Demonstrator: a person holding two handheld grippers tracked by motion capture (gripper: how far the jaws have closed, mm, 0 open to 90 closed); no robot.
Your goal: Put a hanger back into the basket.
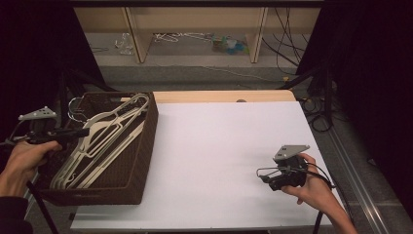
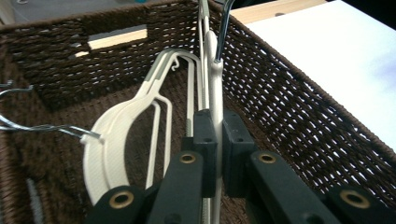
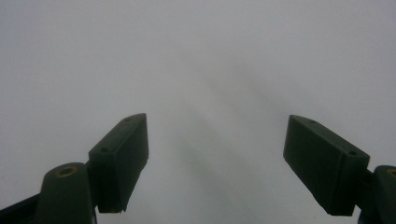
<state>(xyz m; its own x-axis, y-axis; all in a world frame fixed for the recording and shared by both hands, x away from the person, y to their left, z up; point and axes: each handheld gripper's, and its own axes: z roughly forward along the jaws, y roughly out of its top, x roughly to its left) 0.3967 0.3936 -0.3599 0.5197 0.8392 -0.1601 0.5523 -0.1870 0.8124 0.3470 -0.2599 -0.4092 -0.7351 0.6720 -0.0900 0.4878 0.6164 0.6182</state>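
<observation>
Left to right across the high view. At about 9 o'clock on the desk (image 1: 219, 161), the left claw (image 1: 80, 132) reaches over the near-left rim of the brown wicker basket (image 1: 141, 146) and, as the left gripper view shows, is clenched on the thin edge of one cream hanger (image 2: 214, 88), which stands on edge between the pads with its metal hook (image 2: 223, 28) pointing toward the far wall. A second cream hanger (image 2: 116, 135) lies flat just beside it, and several more are stacked with it in the basket. Probable hazards: the narrow plastic edge may twist or slip out of the pads if lifted at an angle; the hook may catch the weave or rim; neighbouring hangers, nested closely, may snag and rise with the held one, or drag the basket. At about 4 o'clock, the right claw (image 1: 272, 184) rests released over bare white desk, its jaws wide apart with nothing between them.
</observation>
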